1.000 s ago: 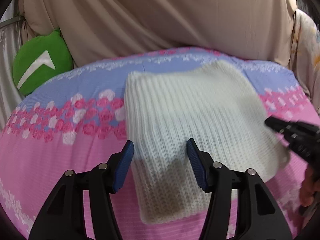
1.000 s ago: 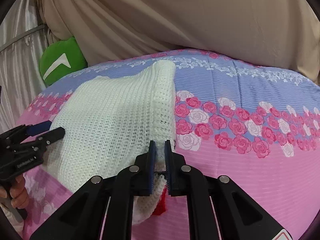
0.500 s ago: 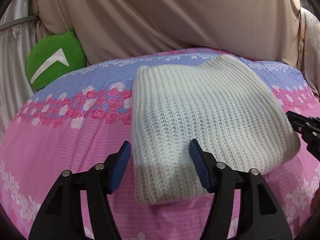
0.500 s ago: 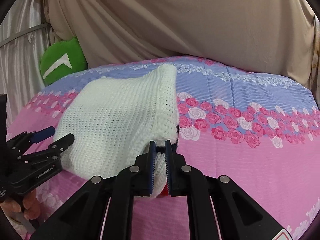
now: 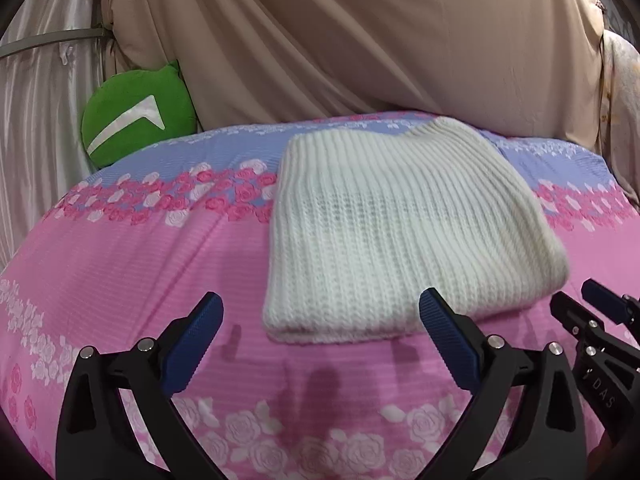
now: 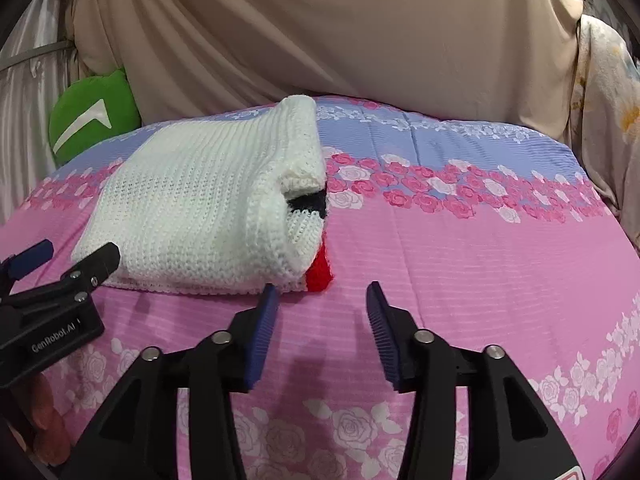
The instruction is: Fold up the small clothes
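In the left wrist view a green cushion (image 5: 138, 114) sits at the upper left against a beige curtain (image 5: 360, 40), at the far edge of the bed (image 5: 120, 264) with its pink and blue rose-print cover. The folded white knit sweater (image 5: 400, 232) lies flat on the bed in the centre right of that frame. At the bottom, the left gripper (image 5: 320, 322) has just been opening; its jaws are spread wide, just short of the sweater's near edge, with nothing between them but the bed cover. In the right wrist view the sweater (image 6: 208, 208) lies left of centre, with black and red knit parts showing at its open right side. The right gripper (image 6: 322, 304) at the bottom centre has also just been opening: its jaws stand apart just in front of the sweater's red corner, not touching it.
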`<state>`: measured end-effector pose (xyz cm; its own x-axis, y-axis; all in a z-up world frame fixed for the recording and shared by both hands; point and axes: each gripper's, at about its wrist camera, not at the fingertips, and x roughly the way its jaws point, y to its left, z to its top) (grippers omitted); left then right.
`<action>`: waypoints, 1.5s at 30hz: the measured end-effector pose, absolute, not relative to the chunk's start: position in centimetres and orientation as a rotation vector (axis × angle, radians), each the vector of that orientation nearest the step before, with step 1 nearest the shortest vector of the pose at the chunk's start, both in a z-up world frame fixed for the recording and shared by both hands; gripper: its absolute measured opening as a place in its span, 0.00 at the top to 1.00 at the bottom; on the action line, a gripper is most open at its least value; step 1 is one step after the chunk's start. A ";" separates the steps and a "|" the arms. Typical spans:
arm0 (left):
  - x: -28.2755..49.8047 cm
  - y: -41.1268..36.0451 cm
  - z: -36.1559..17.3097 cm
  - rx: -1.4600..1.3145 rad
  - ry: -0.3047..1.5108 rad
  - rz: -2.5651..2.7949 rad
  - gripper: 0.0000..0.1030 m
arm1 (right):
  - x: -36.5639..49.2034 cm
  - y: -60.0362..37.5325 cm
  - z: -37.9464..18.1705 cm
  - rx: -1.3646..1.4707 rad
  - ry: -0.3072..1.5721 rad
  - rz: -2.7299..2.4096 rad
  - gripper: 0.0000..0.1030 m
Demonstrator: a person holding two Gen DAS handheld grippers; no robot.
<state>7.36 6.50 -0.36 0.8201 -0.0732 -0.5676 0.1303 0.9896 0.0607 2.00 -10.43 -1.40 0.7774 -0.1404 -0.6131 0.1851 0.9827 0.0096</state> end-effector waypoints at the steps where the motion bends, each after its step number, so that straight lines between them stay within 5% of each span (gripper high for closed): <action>1: 7.2 6.3 -0.5 0.102 0.606 -0.113 0.06 | 2.0 -10.4 -1.5 0.072 0.663 -0.171 0.48; 10: 6.1 5.2 -0.9 0.137 0.617 -0.068 0.06 | 1.5 -9.1 -1.5 0.034 0.655 -0.158 0.39; 45: 6.7 4.8 -1.6 0.155 0.671 -0.013 0.06 | 2.2 -8.3 -2.3 0.018 0.713 -0.196 0.38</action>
